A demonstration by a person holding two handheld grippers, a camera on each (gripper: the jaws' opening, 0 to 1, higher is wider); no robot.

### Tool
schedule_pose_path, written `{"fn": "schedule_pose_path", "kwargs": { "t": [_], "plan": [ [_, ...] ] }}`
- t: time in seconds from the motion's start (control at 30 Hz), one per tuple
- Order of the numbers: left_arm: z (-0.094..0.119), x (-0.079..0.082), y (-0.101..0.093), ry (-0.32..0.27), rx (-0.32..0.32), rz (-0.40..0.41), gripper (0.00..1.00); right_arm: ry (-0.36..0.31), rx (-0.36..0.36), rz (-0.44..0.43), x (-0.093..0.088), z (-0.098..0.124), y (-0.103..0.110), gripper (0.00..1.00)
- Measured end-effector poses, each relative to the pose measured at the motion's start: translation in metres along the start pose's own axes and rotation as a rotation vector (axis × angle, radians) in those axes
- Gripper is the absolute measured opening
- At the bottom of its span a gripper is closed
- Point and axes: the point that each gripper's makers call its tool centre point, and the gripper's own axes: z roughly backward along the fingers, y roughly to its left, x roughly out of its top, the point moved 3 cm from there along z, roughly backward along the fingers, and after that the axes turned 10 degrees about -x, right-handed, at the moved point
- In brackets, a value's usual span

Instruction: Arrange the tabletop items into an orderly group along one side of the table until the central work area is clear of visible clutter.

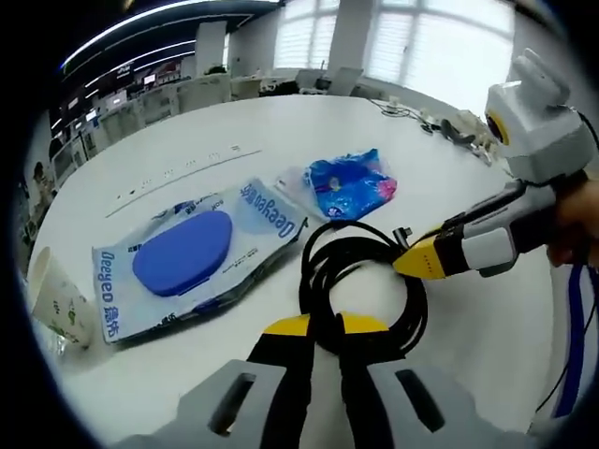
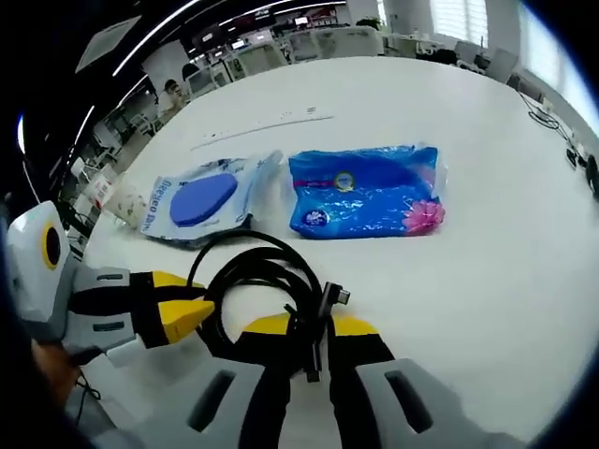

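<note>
A coiled black cable [image 1: 360,245] lies on the white table [image 1: 449,178] right in front of me. My left gripper [image 1: 326,325] is shut on the coil's near side. My right gripper [image 1: 416,262] comes in from the right, its yellow tip against the coil beside the cable's plug [image 1: 404,234]. In the right gripper view the right gripper [image 2: 309,327] is shut on the cable [image 2: 253,267] just below the plug [image 2: 337,297], and the left gripper [image 2: 192,313] grips the coil's left side. Beyond lie a wet-wipes pack with a blue lid [image 1: 182,253] [image 2: 201,201] and a blue tissue pack [image 1: 351,185] [image 2: 365,192].
A paper cup [image 1: 56,299] [image 2: 122,201] lies on its side at the table's left edge next to the wipes. A thin white strip [image 1: 178,173] [image 2: 262,126] runs across the table farther back. Cables and small items [image 1: 449,126] sit at the far right. A hand [image 1: 576,220] holds the right gripper.
</note>
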Motion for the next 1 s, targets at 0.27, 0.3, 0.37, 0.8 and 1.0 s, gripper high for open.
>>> {"fn": "schedule_pose_path", "kwargs": {
  "t": [0.27, 0.3, 0.37, 0.8, 1.0],
  "plan": [
    [0.005, -0.002, 0.001, -0.023, -0.002, -0.039, 0.11, -0.038, -0.024, 0.029, 0.001, 0.002, -0.003, 0.21],
    [0.006, -0.002, 0.002, -0.026, -0.002, -0.040, 0.13, -0.051, -0.022, 0.038, 0.002, 0.003, -0.004, 0.23],
    [0.009, -0.003, 0.004, -0.033, -0.005, -0.032, 0.16, -0.063, -0.013, 0.047, 0.001, 0.005, -0.004, 0.26],
    [0.045, -0.010, 0.020, -0.118, 0.005, -0.063, 0.48, -0.227, 0.069, 0.194, 0.013, 0.032, 0.004, 0.55],
    [0.072, -0.008, 0.028, -0.141, 0.018, -0.104, 0.61, -0.288, 0.151, 0.228, 0.013, 0.054, 0.014, 0.70]
  ]
}}
